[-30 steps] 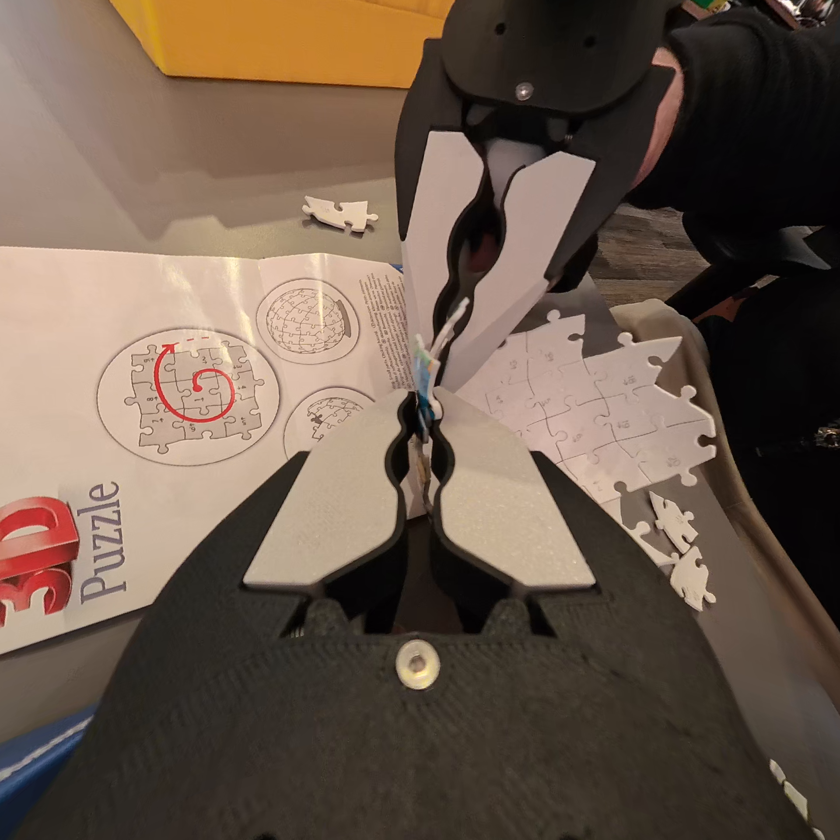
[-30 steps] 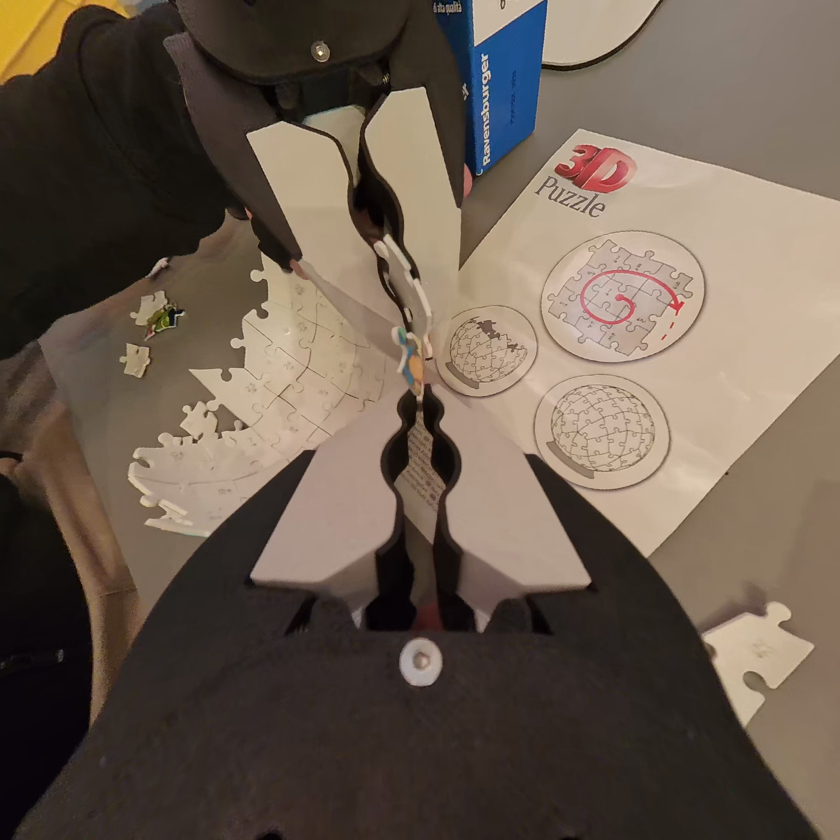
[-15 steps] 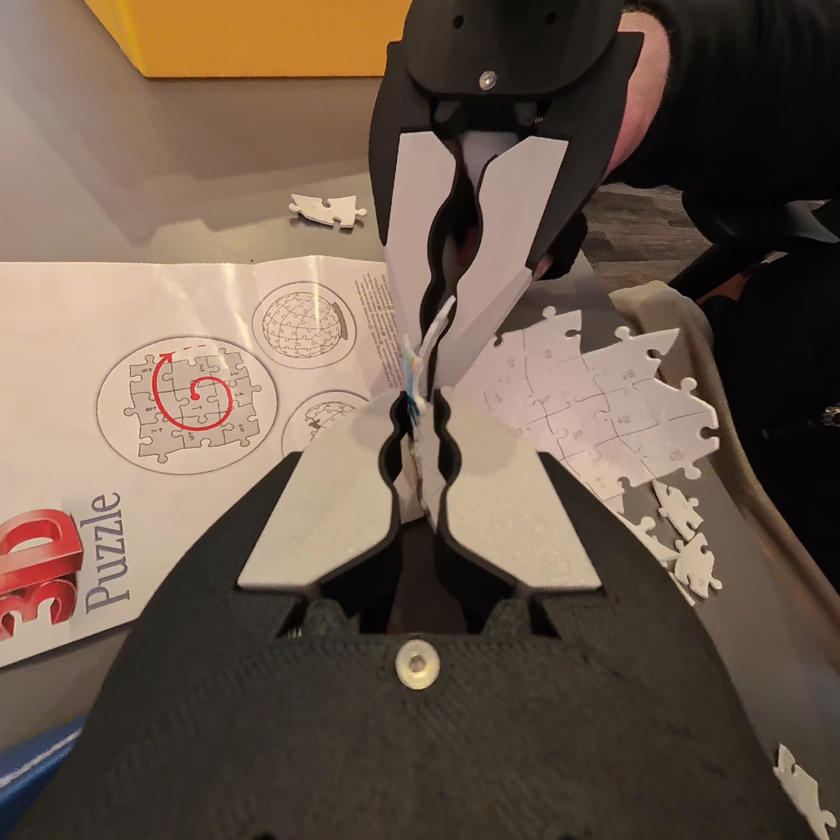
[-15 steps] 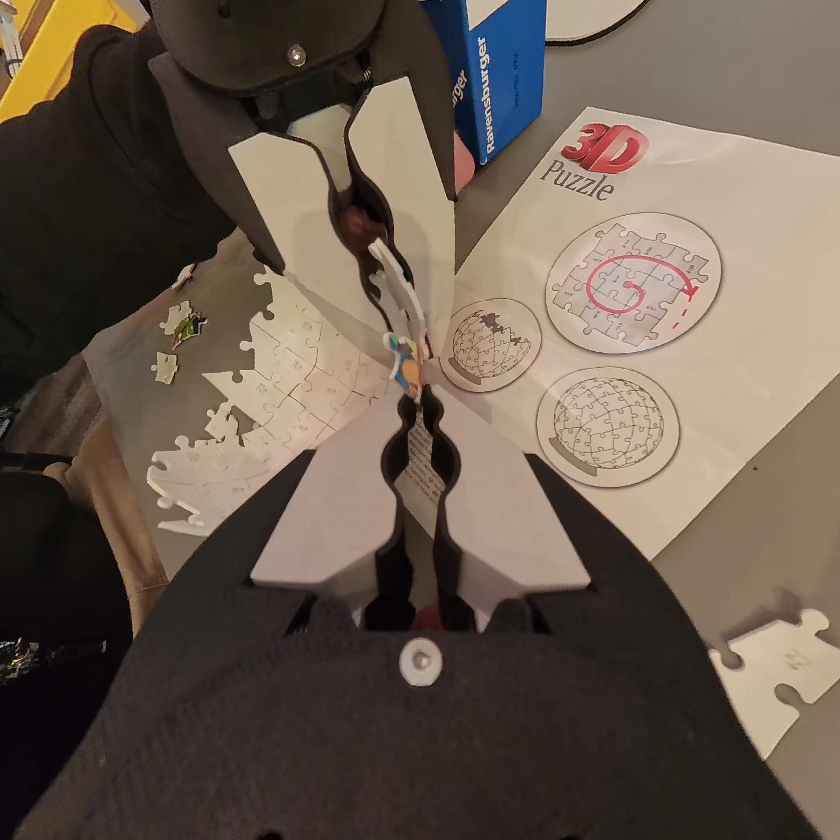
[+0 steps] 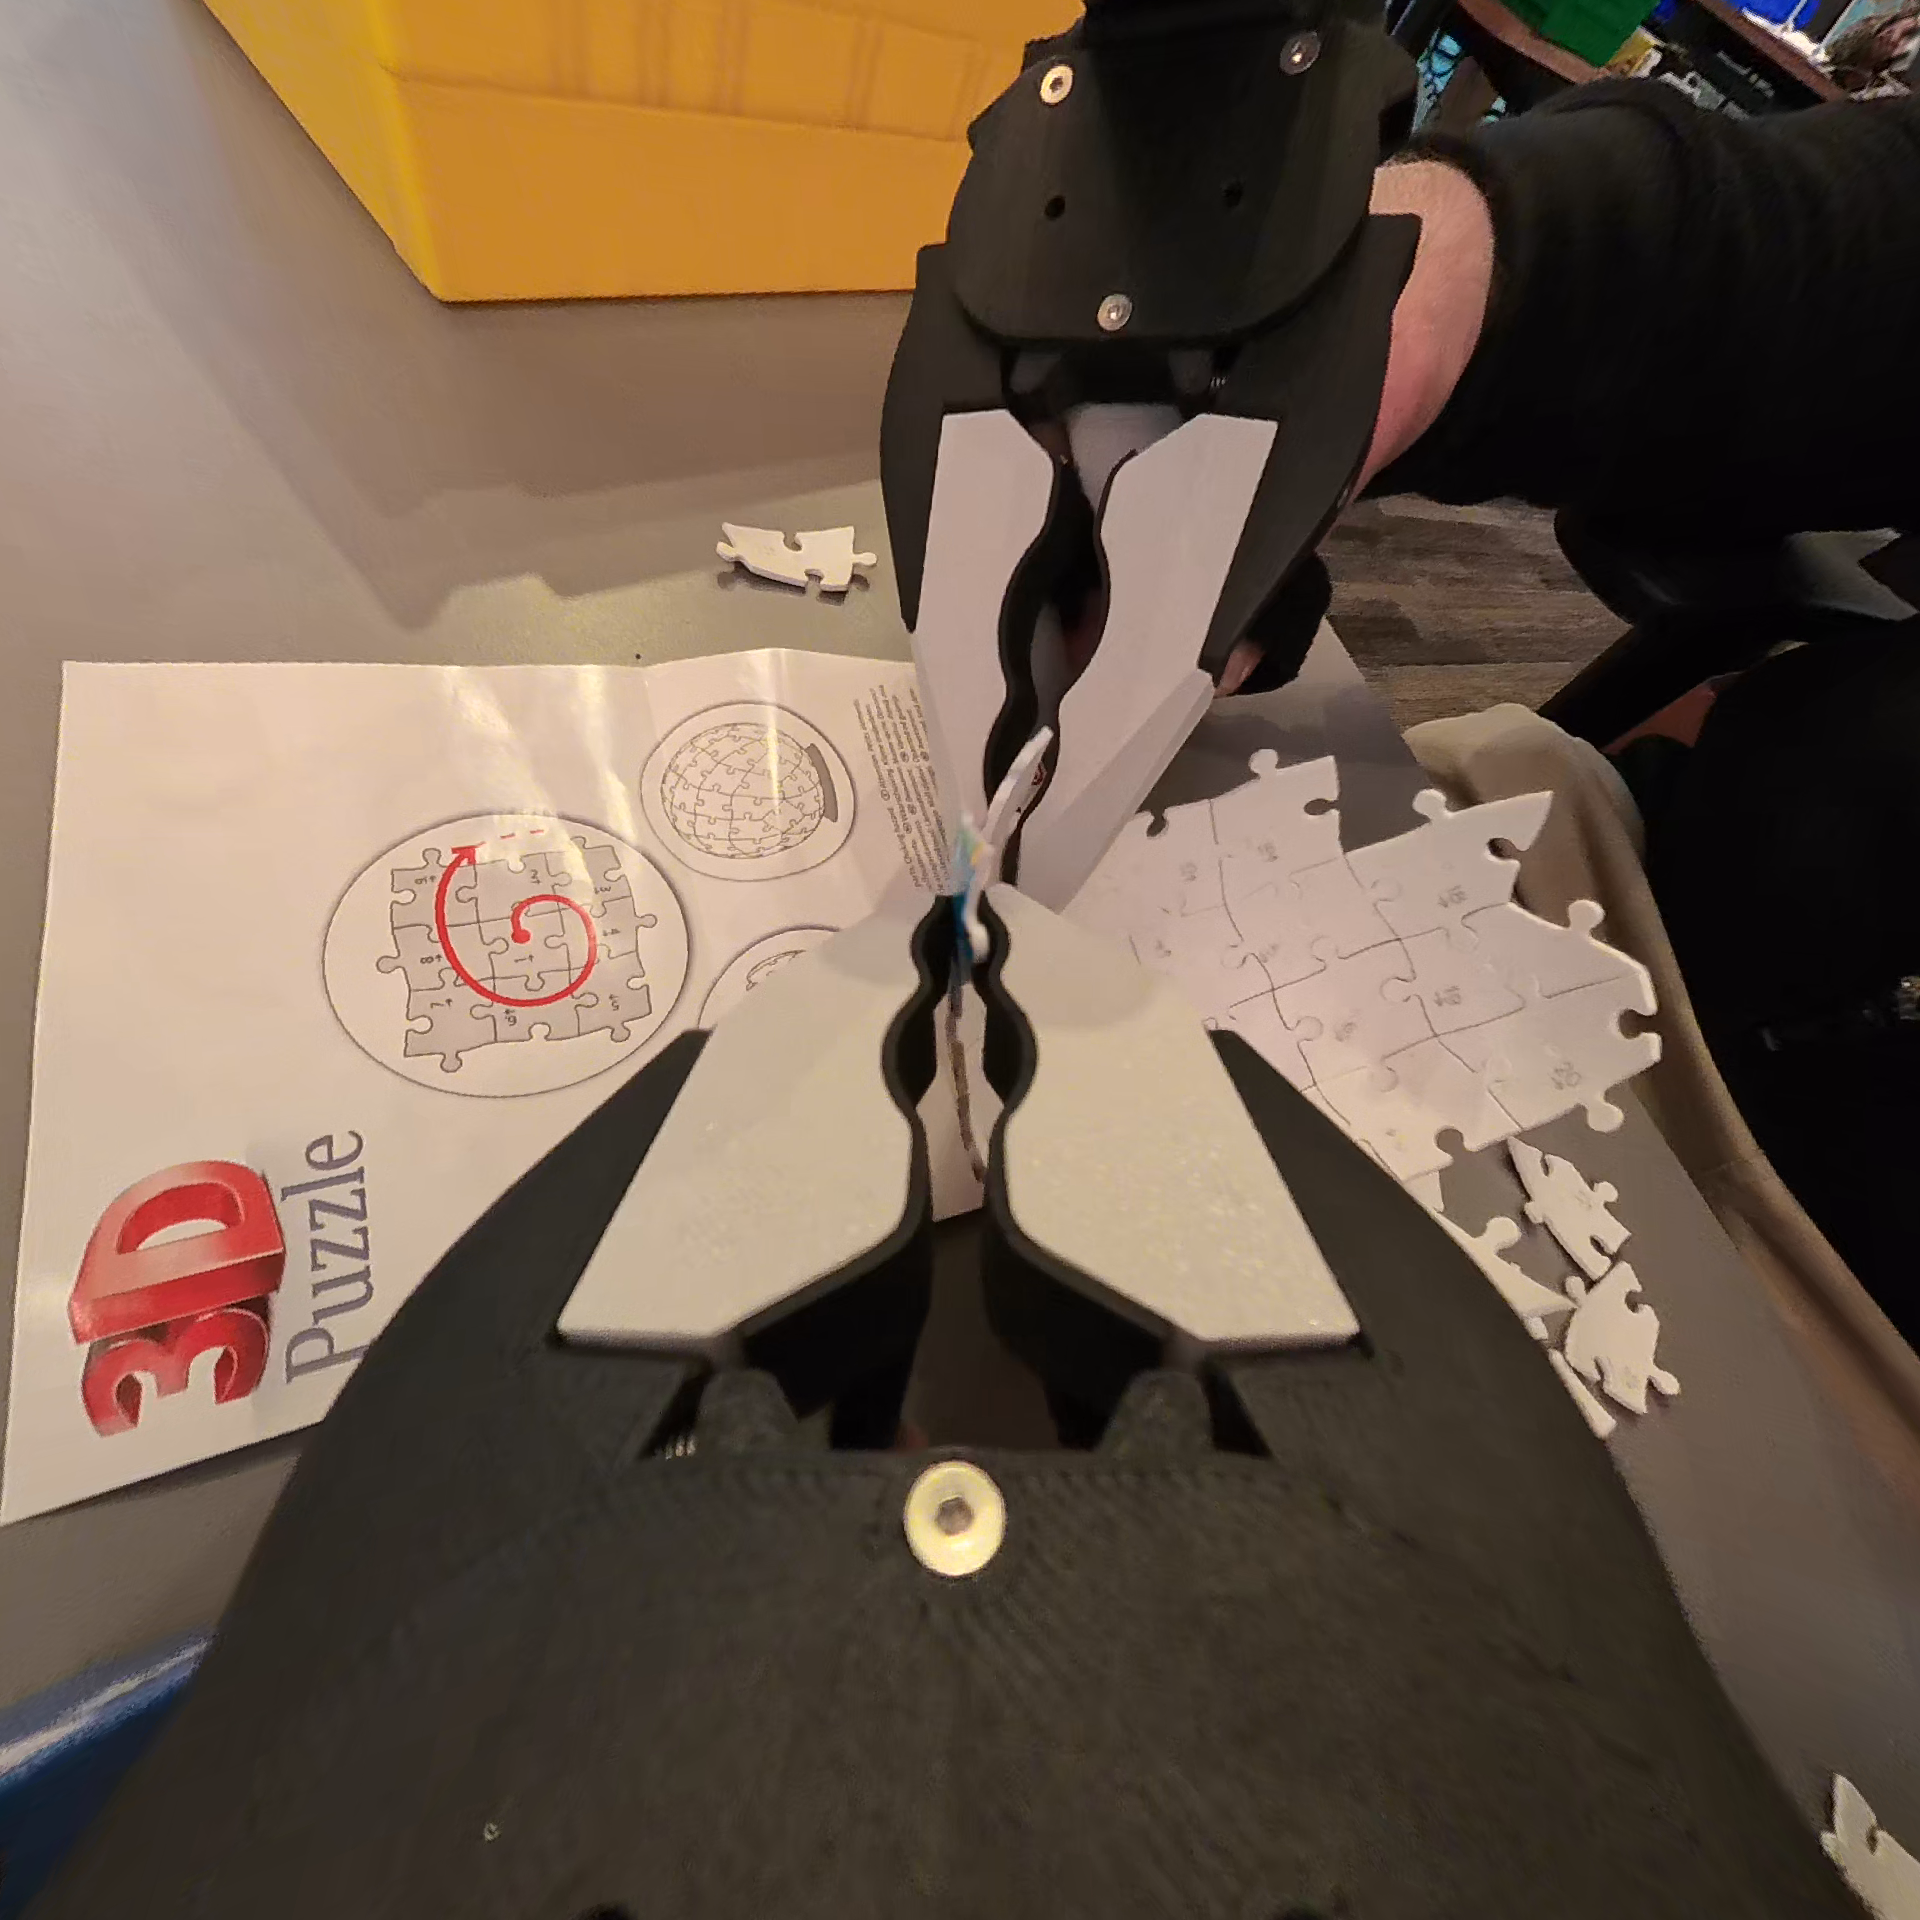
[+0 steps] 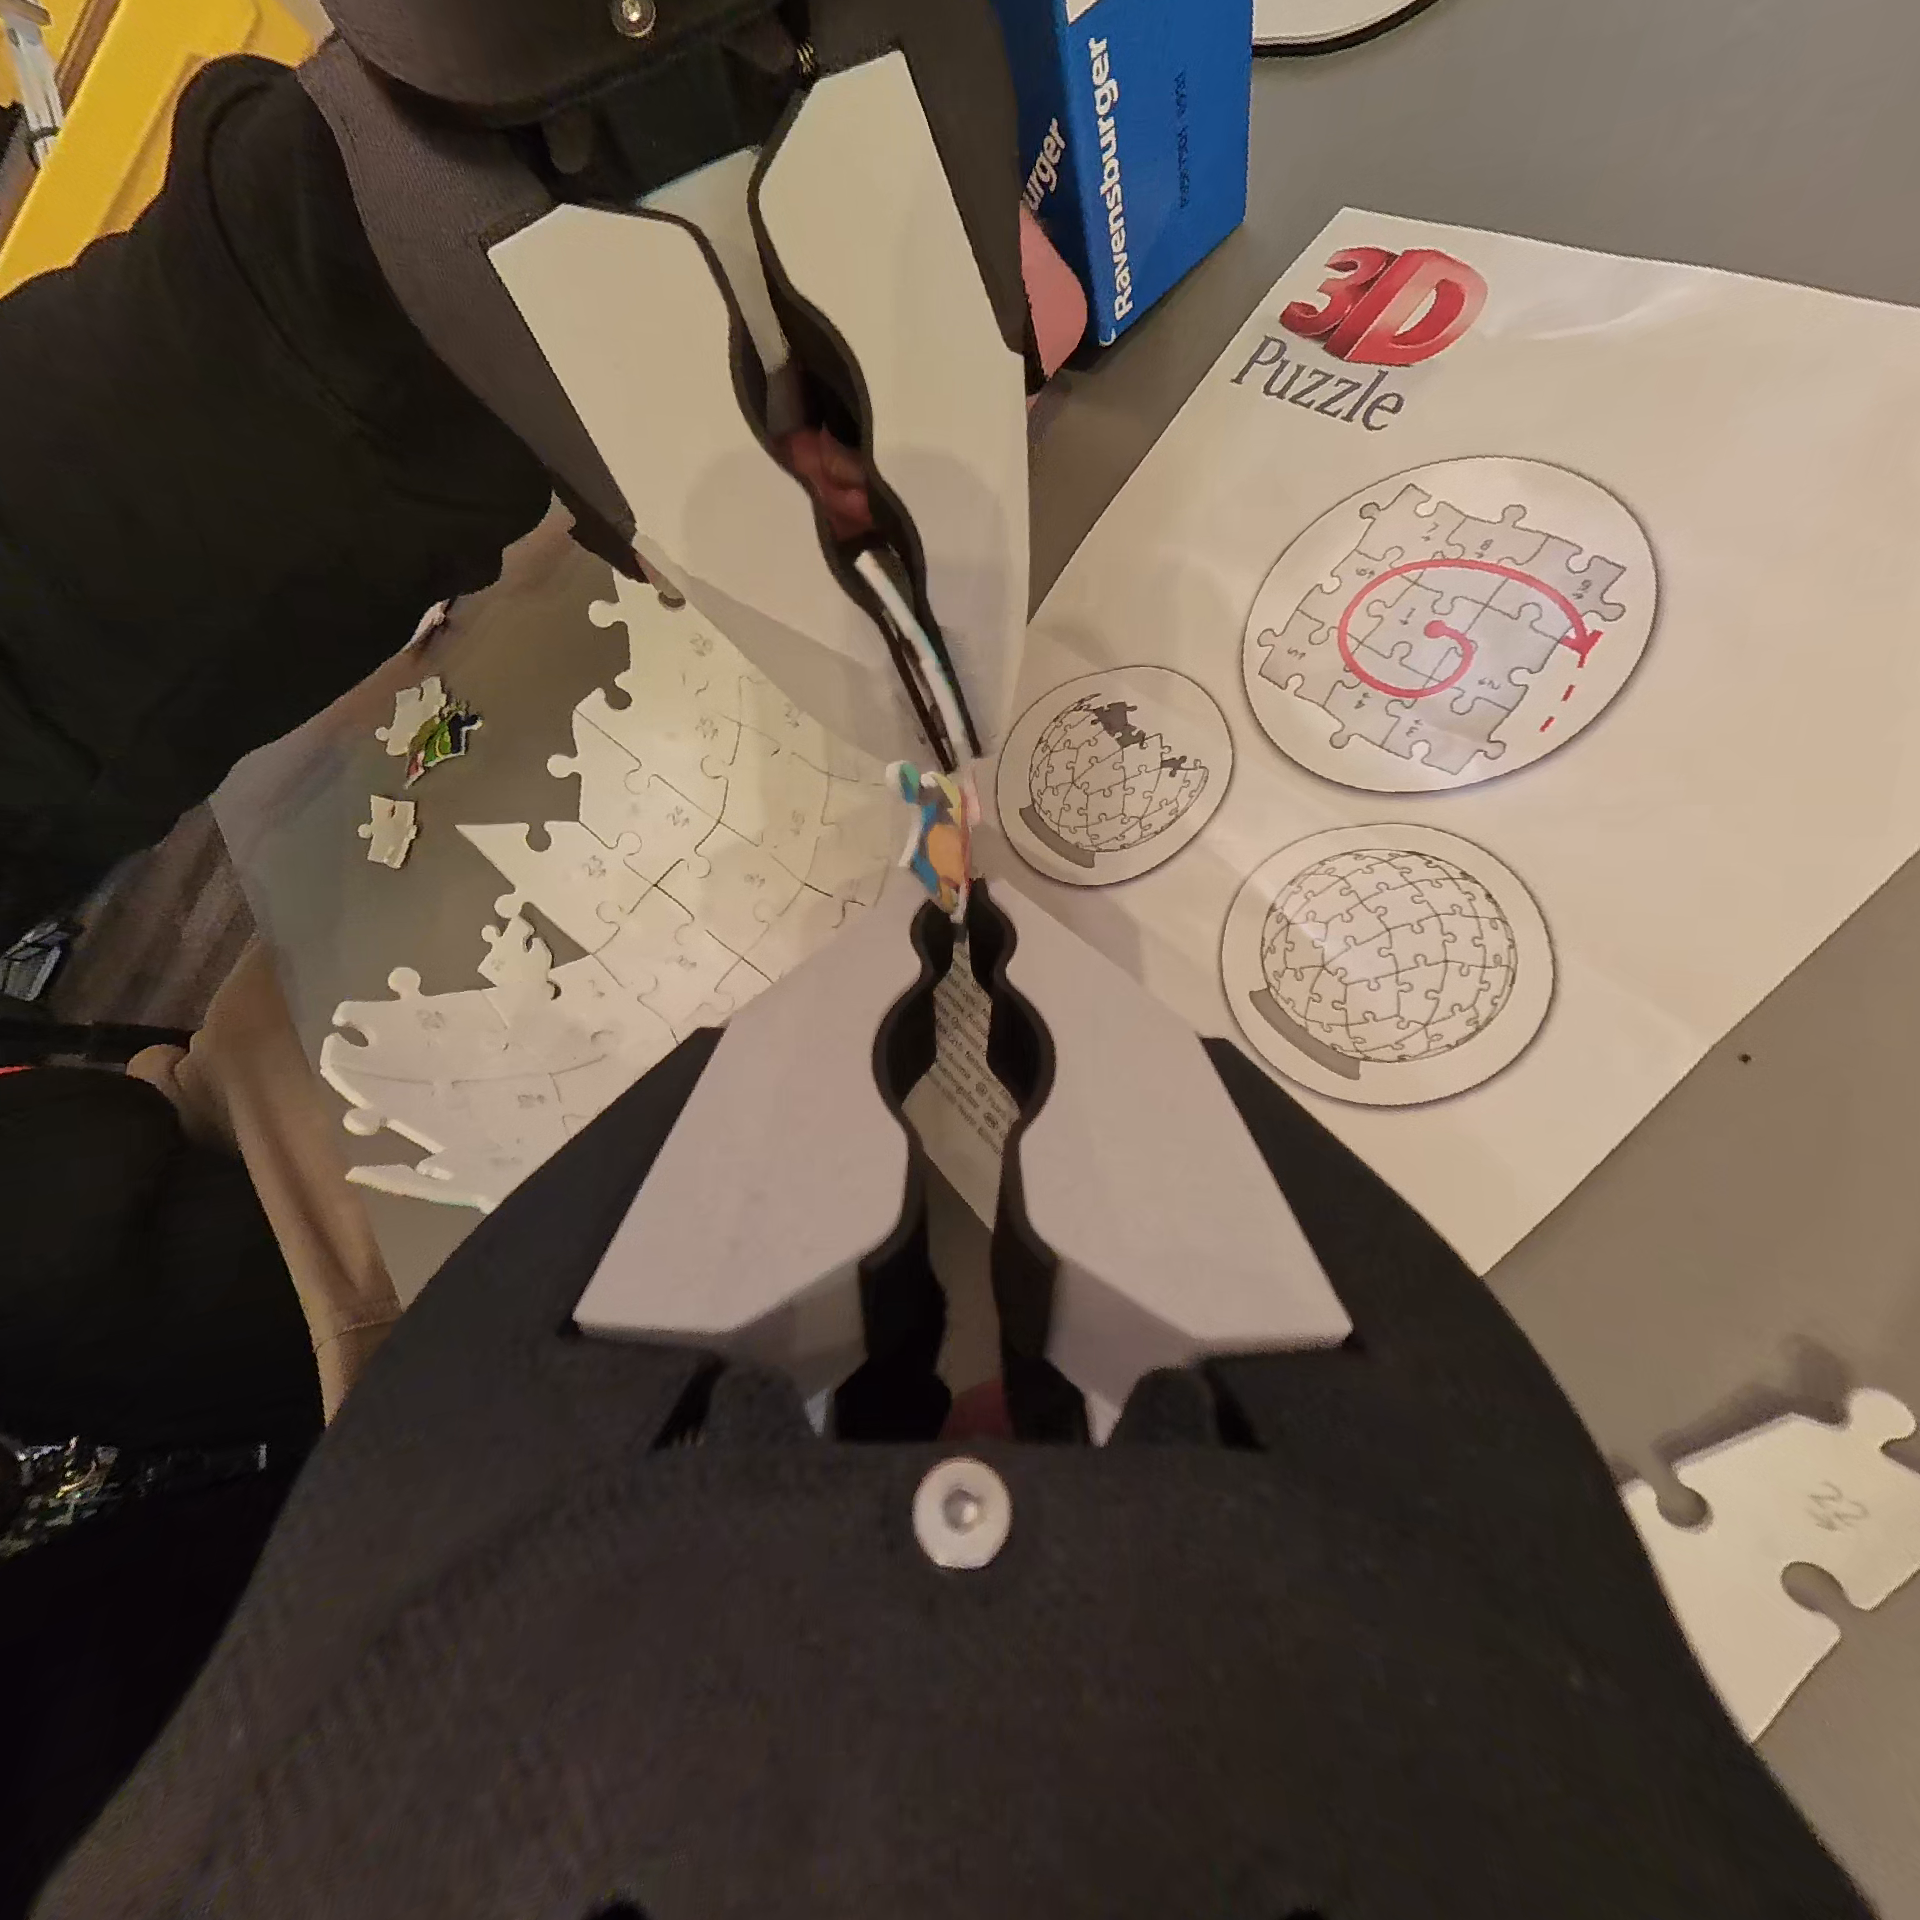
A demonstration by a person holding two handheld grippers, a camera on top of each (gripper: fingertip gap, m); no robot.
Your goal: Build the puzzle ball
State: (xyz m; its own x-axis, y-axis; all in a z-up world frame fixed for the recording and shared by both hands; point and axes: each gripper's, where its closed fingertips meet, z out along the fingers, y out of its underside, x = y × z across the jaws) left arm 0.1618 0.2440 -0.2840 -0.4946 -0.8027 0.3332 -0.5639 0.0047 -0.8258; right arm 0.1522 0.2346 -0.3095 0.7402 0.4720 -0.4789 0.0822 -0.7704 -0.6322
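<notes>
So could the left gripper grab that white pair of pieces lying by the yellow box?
Probably not right now. The table around the white pair looks free, but the left gripper's fingers are shut on a puzzle piece, meeting the right gripper's white piece.

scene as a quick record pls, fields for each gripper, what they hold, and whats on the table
left gripper: shut on left piece, held edge-on
right gripper: shut on right piece, printed in colour
pieces: meeting tip to tip above the table; whether locked cannot be told
assembled section: white side up, on the grey table
instruction sheet: flat, beside the section
loose pair: beyond the sheet
blue box: by the sheet's corner
yellow box: far edge
</notes>
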